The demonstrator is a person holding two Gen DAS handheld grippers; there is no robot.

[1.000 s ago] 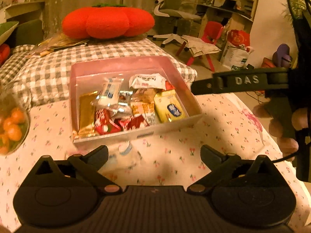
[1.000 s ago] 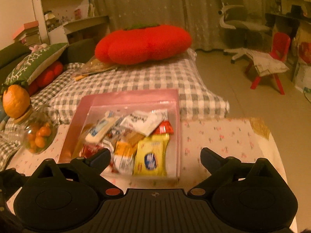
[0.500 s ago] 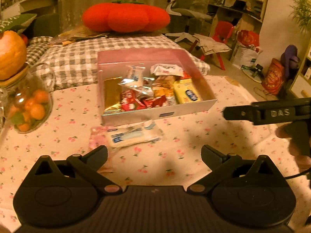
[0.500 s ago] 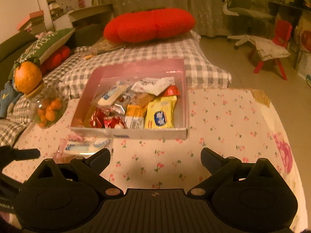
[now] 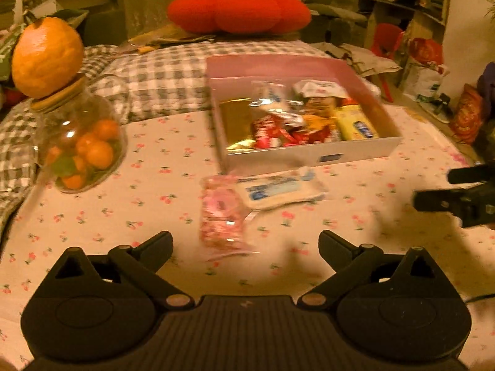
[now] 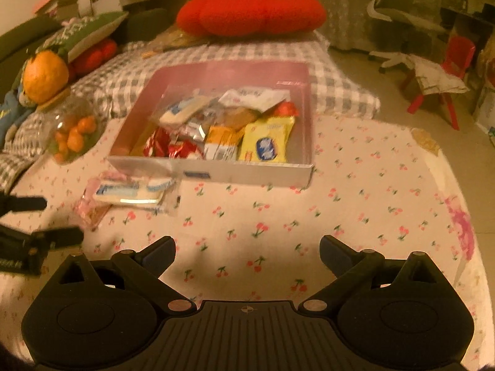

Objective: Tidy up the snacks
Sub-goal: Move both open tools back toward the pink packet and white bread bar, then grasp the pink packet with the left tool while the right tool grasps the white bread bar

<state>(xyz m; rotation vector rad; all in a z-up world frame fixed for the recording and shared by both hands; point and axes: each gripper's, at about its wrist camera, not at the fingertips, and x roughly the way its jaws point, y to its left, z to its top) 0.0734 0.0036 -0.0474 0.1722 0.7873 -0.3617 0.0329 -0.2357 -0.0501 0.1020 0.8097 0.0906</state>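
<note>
A pink-walled snack box [image 5: 312, 154] [image 6: 247, 171] holds several wrapped snacks on the cherry-print tablecloth. Just in front of it lie a white-and-blue packet [image 5: 278, 188] [image 6: 133, 190] and a pink packet [image 5: 221, 216] [image 6: 92, 210]. My left gripper [image 5: 246, 244] is open and empty, hovering just short of the pink packet. My right gripper [image 6: 247, 249] is open and empty, well in front of the box. It shows at the right edge of the left wrist view [image 5: 458, 198]. The left gripper shows at the left edge of the right wrist view [image 6: 34, 222].
A glass jar of small oranges [image 5: 77, 148] [image 6: 74, 133], with a large orange on its lid [image 5: 46, 57], stands left of the box. A checked cushion [image 5: 161, 77] and red pillow [image 5: 238, 9] lie behind. The table edge curves at the right [image 6: 464, 216].
Both grippers have pulled back from the box. The two packets in front of the box have come into view. Both grippers stayed open.
</note>
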